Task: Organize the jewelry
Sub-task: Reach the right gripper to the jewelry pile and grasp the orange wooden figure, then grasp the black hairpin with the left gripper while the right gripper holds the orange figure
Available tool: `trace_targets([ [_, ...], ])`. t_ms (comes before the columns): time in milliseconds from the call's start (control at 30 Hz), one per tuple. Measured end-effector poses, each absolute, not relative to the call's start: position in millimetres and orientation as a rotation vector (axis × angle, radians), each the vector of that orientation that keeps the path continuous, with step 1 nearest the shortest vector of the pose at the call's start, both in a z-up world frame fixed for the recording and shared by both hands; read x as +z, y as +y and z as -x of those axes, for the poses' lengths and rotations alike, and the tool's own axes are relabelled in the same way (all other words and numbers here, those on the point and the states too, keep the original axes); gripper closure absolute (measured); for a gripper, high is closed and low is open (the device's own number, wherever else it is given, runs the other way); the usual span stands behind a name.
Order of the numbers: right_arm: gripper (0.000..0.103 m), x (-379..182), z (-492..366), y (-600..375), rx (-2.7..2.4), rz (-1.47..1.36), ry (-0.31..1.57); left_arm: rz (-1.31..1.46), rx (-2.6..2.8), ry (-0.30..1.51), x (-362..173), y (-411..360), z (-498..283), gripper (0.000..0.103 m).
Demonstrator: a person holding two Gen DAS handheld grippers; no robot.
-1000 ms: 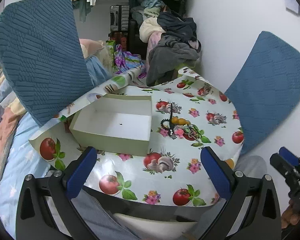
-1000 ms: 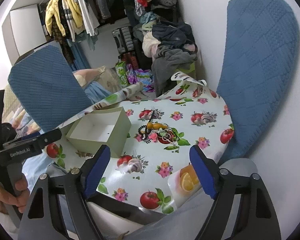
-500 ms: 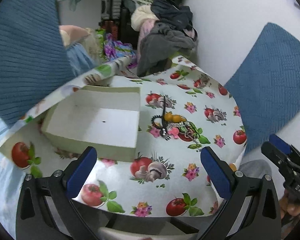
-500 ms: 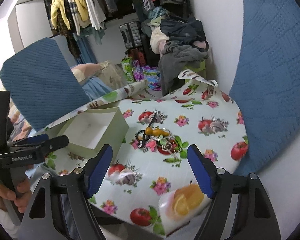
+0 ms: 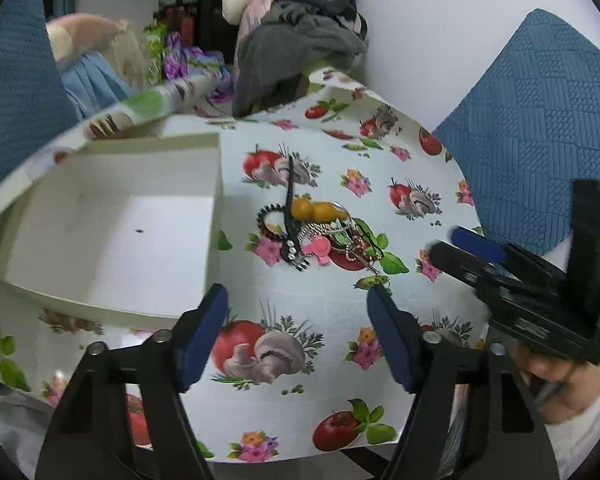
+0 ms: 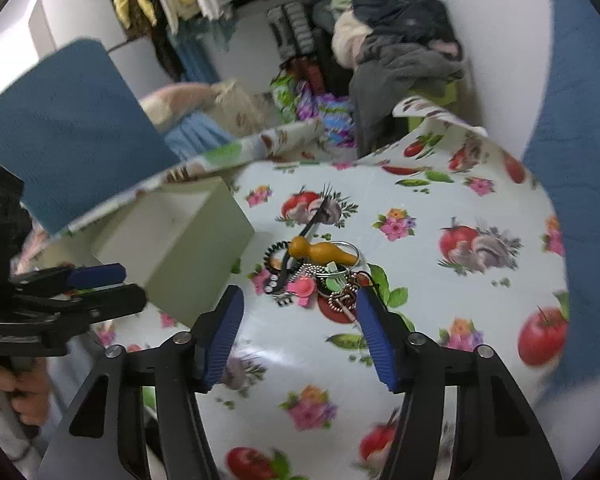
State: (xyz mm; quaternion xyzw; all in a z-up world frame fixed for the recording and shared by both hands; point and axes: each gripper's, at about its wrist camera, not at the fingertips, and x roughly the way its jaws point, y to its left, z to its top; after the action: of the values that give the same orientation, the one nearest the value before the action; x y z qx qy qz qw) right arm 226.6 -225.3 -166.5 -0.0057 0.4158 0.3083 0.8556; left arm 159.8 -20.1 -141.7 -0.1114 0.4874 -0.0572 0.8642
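A tangled pile of jewelry [image 5: 320,232] lies mid-table: an orange gourd charm [image 5: 318,210], a black beaded strand, silver chains, a pink piece. It also shows in the right wrist view [image 6: 316,272]. An open, empty white box [image 5: 112,220] stands left of it, also seen in the right wrist view [image 6: 172,248]. My left gripper [image 5: 298,308] is open and empty, just short of the pile. My right gripper [image 6: 300,316] is open and empty, its tips at the pile's near edge. The right gripper appears in the left wrist view [image 5: 500,264].
The table wears a fruit-and-flower oilcloth [image 5: 300,360]. Blue cushions stand at the left [image 6: 68,128] and right [image 5: 540,120]. A heap of clothes [image 5: 296,32] sits behind the table. The left gripper shows at the left in the right wrist view [image 6: 80,292].
Both grippers have moved forward and down toward the jewelry pile, which now looks much larger. Both stay open. The box and jewelry have not moved.
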Motion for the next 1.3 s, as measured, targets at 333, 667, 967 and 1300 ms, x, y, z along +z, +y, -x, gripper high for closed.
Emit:
trace_targets([
  [333, 0.048, -224.3, -300.6, -181.3, 0.728, 0.228, 0.906, 0.296, -0.144, 1.072, -161.0, -18.4, -181.8, 0.053],
  [667, 0.049, -253.7, -329.9, -147.1, 0.844, 0.376, 0.914, 0.309, -0.144, 1.102, -169.8, -17.6, -196.8, 0.066],
  [967, 0.066, -275.1, -335.1, -139.4, 0.910, 0.426, 0.951, 0.302, -0.144, 1.119, -169.5, -16.5, -202.1, 0.070],
  [1300, 0.071, -256.1, -328.4, -149.4, 0.930, 0.288, 0.918, 0.318, -0.147, 1.114, -167.5, -21.5, -211.1, 0.070],
])
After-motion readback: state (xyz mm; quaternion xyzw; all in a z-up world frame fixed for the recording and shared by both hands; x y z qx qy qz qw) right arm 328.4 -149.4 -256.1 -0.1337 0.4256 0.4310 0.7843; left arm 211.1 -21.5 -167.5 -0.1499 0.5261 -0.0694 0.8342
